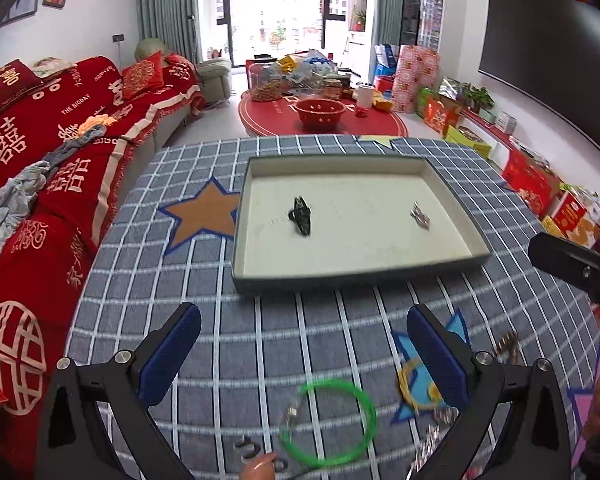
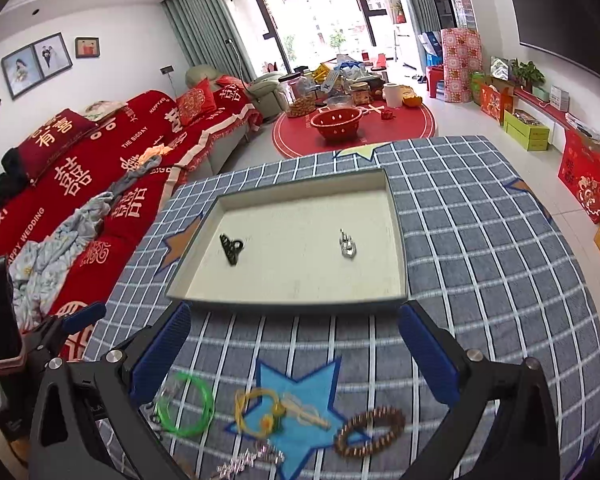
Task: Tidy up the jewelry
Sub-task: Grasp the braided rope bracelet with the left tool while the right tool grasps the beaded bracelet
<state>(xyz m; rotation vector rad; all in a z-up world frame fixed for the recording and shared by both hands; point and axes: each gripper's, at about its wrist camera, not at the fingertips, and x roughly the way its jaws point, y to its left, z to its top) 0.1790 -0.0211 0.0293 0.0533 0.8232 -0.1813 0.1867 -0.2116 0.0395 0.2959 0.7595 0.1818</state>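
Note:
A shallow cream-lined tray (image 1: 340,272) (image 2: 292,302) lies on the blue checked tablecloth. In it rest a black hair clip (image 1: 301,217) (image 2: 231,248) and a silver piece (image 1: 419,215) (image 2: 347,246). Near the table's front edge lie a green bangle (image 1: 332,420) (image 2: 186,410), a yellow cord bracelet (image 2: 258,412) (image 1: 410,388), a brown bead bracelet (image 2: 370,430) and a sparkly silver piece (image 2: 252,460). My left gripper (image 1: 304,352) hangs open above the green bangle, holding nothing. Just short of the tray, my right gripper (image 2: 294,350) is open and empty above the yellow bracelet.
A red-covered sofa (image 1: 52,168) with loose clothes runs along the left of the table. Beyond the table, a red round mat (image 2: 352,128) holds a red colander and jars. Gift boxes (image 1: 532,184) line the right wall. The other gripper (image 1: 576,268) shows at the right edge.

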